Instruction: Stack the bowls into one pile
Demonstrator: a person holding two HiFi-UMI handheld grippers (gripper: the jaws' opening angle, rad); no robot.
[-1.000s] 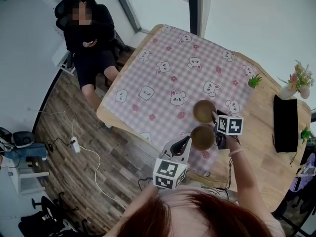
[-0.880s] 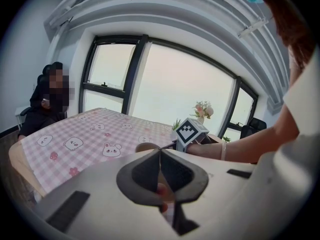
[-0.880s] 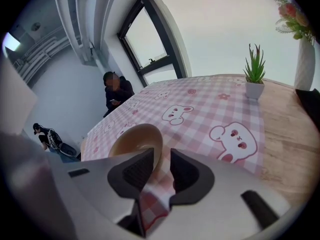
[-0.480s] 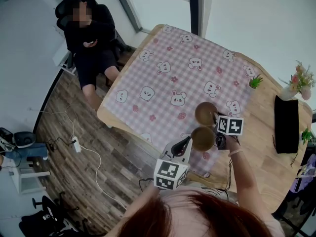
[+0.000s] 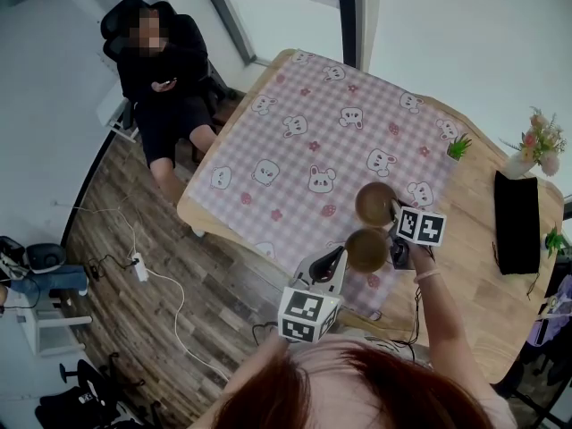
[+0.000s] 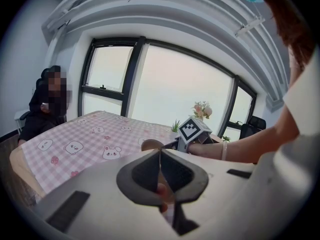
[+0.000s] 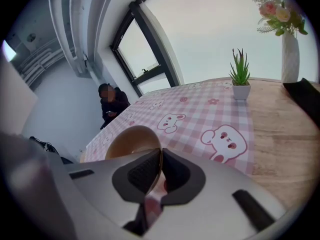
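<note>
two bowls, each pinched by its rim: the left gripper (image 6: 160, 168) clenches its jaws on the near bowl (image 5: 366, 249), the right gripper (image 7: 161, 170) on the far bowl (image 7: 131, 140), which rises just ahead of them. such thin edge holds may pivot or slip, dropping a bowl on the desk (image 5: 465, 248). no readable writing, only marker patterns (image 5: 304, 315).

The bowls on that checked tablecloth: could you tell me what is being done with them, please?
A person holds a gripper in each hand. The right gripper is shut on the rim of the farther bowl. The left gripper sits beside the nearer bowl, its fingers together with nothing clearly between them. The two bowls are side by side over the tablecloth, not yet stacked. A seated person is beyond the table.
</note>
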